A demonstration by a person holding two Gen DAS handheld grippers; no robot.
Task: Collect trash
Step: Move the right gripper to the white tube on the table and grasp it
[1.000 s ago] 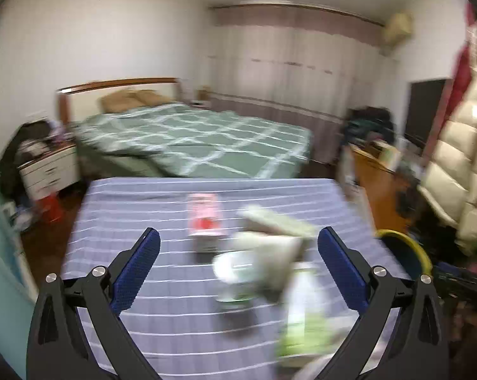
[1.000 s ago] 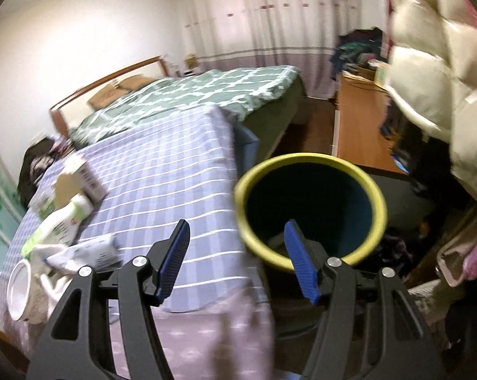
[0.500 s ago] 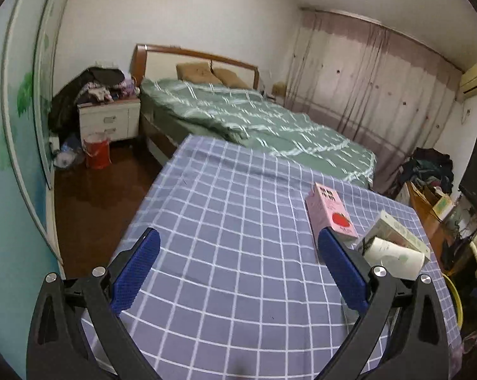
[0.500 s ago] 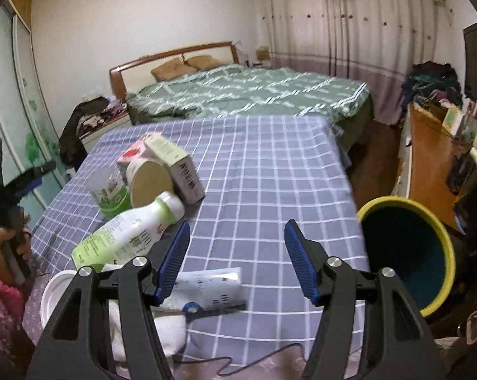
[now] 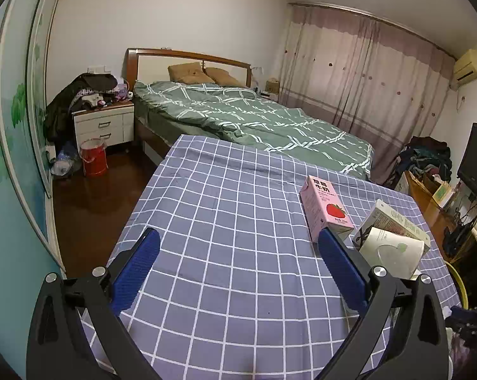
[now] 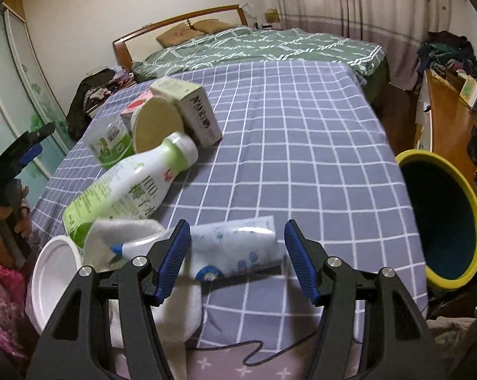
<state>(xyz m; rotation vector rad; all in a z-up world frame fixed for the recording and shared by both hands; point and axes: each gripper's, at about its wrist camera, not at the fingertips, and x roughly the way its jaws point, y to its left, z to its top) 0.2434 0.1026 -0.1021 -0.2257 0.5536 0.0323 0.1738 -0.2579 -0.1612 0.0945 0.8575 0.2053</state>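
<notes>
Desk [image 6: 301, 145]: covered with a blue-grey cloth checked in white; the trash lies on its near left part in the right wrist view.
Right gripper [image 6: 233, 247]: points down at the near edge of the desk; its fingers [image 6: 171, 259] stand partly apart and press on nothing.
Tissue pack [image 6: 238, 245]: white with blue print, lying flat on the cloth; seen between the 2 blue pads, though whether it sits level with them or below them I cannot tell.
White cloth [image 6: 127, 237]: crumpled, just left of the tissue pack and partly behind the left pad.
White bowl [image 6: 53, 280]: at the desk's near left corner, tipped on its side, beside the white cloth.
Bottle [image 6: 127, 186]: white and green, lying on its side, cap end toward the boxes.
Boxes and cup: a pale box [image 6: 190, 110] standing, a round tan lid [image 6: 157, 125] leaning against it, a pink carton [image 5: 327, 212] behind, a green-printed cup [image 6: 110, 141] to the left.
Bin [image 6: 441, 221]: dark with a yellow rim, off the right edge of the desk, well apart from the trash.
Left gripper [image 5: 238, 247]: over bare checked cloth, fingers [image 5: 135, 269] wide apart, nothing between them; the pink carton lies just past its right pad.
Bed [image 5: 254, 120]: green quilt, beyond the far edge of the desk.
</notes>
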